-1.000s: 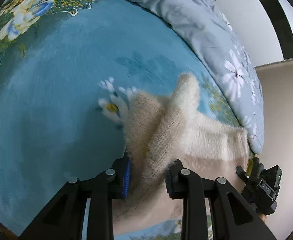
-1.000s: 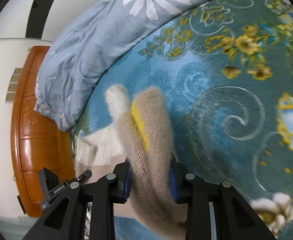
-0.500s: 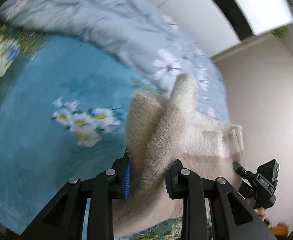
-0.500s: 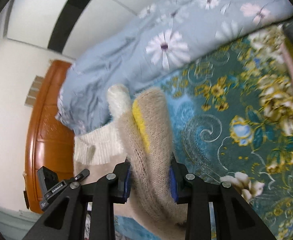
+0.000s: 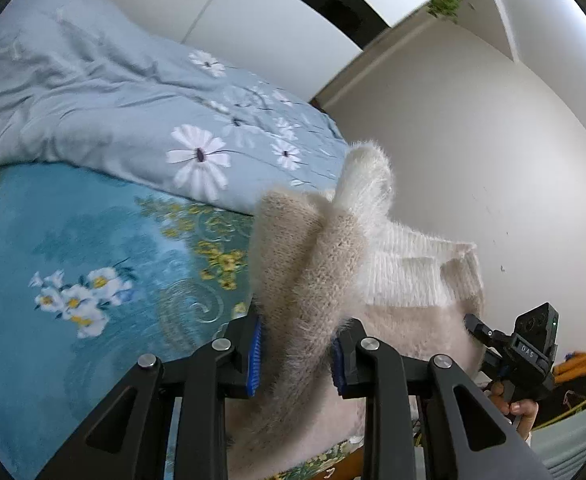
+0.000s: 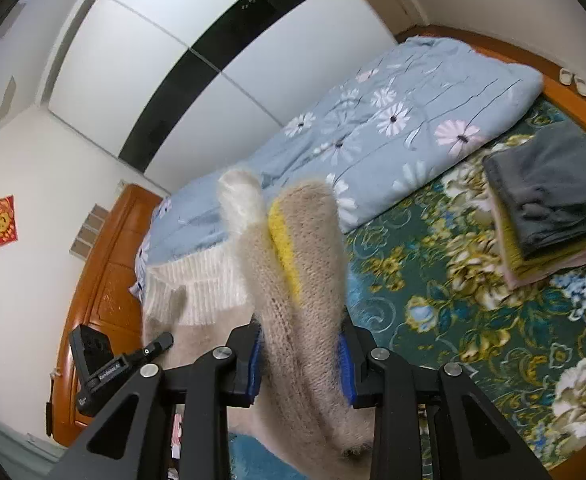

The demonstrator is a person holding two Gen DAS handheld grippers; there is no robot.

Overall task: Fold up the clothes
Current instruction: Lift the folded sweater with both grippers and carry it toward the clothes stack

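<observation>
L gripper [image 5: 297,354] was clamped on a bunched edge of the fuzzy beige sweater [image 5: 305,272], lifted above the floral bedsheet [image 5: 93,240]. R gripper [image 6: 299,354] gripped the other edge w/ a yellow stripe. Step looked like lift-and-carry; next prob. lay it flat, keeping both edges level.

My right gripper [image 6: 299,354] squeezes a fuzzy beige knit sweater [image 6: 305,264] with a yellow stripe. My left gripper [image 6: 109,364] is beside it. A stack of folded clothes [image 6: 549,216] sits on the flowery green bedsheet [image 6: 453,320].
</observation>
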